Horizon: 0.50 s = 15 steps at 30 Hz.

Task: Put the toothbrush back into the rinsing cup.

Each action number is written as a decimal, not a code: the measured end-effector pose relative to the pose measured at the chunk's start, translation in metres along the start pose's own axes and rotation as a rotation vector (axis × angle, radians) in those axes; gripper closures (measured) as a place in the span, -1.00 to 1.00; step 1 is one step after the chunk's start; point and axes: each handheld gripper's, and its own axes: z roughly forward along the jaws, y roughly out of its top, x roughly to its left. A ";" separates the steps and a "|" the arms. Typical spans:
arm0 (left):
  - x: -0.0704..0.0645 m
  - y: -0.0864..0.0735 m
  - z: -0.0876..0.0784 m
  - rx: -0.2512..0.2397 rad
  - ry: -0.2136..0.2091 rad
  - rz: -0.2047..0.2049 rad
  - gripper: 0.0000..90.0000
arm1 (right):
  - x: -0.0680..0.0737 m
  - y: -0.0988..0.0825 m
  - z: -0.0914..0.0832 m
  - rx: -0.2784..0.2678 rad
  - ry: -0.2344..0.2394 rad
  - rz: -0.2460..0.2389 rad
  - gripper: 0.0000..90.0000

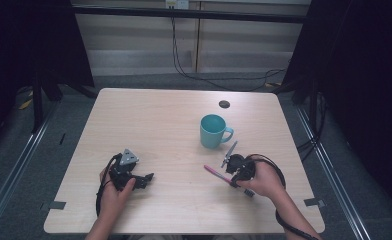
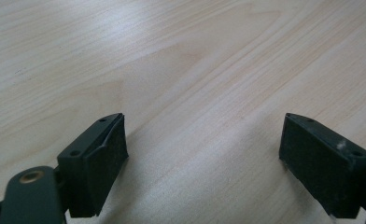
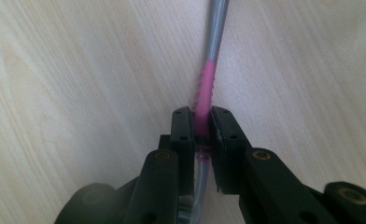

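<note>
A slim pen-like stick point(image 3: 207, 74), with a ribbed pink section and a grey shaft beyond it, lies on the wooden table point(image 1: 174, 120). My right gripper point(image 3: 202, 113) is shut on its pink part, both pads pressing it from the sides. From above, the stick point(image 1: 215, 173) points to the left out of my right gripper point(image 1: 230, 180), just in front of a teal mug point(image 1: 213, 131). My left gripper point(image 1: 146, 178) rests at the front left. Its jaws point(image 2: 204, 122) stand wide open over bare wood, with nothing between them.
The mug stands upright right of centre, handle to the right, a short way behind my right hand. A small black round cap point(image 1: 224, 104) sits in the tabletop behind the mug. Cables point(image 1: 184, 70) run across the floor past the far edge.
</note>
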 end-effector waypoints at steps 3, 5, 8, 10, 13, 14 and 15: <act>0.000 0.000 0.000 -0.001 -0.003 -0.004 -0.68 | 0.000 -0.001 -0.005 -0.029 0.004 -0.001 0.80; 0.000 0.000 0.000 -0.002 -0.004 -0.004 -0.68 | 0.000 -0.001 -0.008 -0.052 0.005 -0.002 0.80; 0.000 0.000 0.000 0.000 -0.003 -0.001 -0.69 | 0.000 0.000 -0.010 -0.057 0.012 -0.008 0.80; 0.000 0.000 0.000 0.000 -0.004 -0.004 -0.69 | 0.001 0.002 -0.012 -0.057 0.007 -0.014 0.80; 0.000 0.001 0.000 0.005 -0.007 0.007 -0.74 | 0.001 0.003 -0.015 -0.059 0.011 -0.021 0.80; 0.001 0.001 0.001 0.011 -0.010 0.018 -0.74 | 0.001 0.003 -0.015 -0.059 0.011 -0.021 0.80; 0.001 0.002 0.002 0.017 -0.015 0.021 -0.82 | 0.001 0.005 -0.017 -0.039 -0.004 -0.031 0.80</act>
